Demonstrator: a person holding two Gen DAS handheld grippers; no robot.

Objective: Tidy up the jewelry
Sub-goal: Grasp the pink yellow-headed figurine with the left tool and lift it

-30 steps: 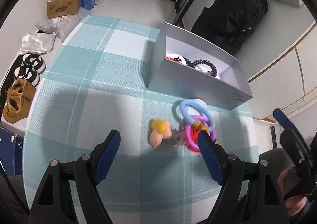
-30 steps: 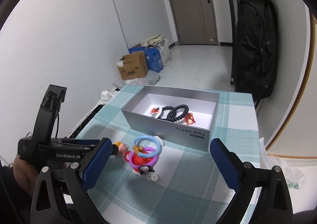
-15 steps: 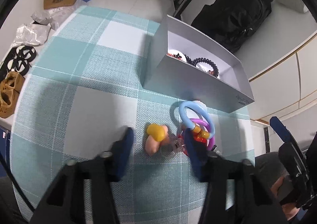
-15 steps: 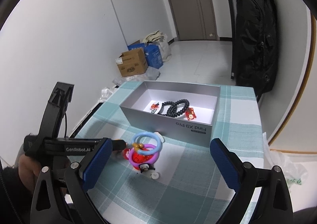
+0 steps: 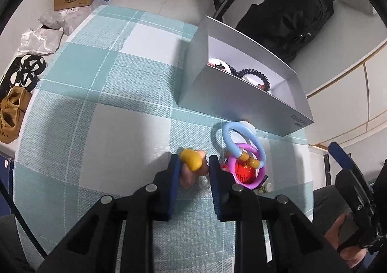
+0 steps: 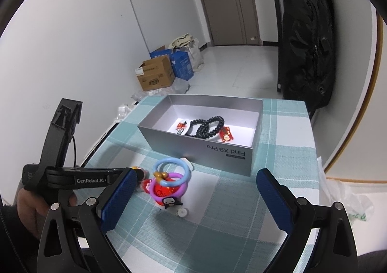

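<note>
Right, checked tablecloth (image 5: 116, 108) is covering the table, teal and white squares. Grey box (image 6: 200, 145) is sitting open toward the far side, black bead bracelet (image 6: 208, 125) and small red charms (image 6: 226, 134) lying inside. Just in front of the box a jewelry pile is resting on the cloth: blue ring (image 5: 241, 142) leaning over a purple ring (image 5: 246, 166), red piece under them, small black-and-white charm (image 6: 170, 201) at the near edge. Left gripper (image 5: 193, 164) is clamping a pink and yellow charm (image 5: 192, 165), jaws having just been closing, pads pressing it on both sides, right beside the pile. Right gripper (image 6: 196, 190) is hanging wide apart above the cloth, gripping nothing, pile showing between its fingers.
</note>
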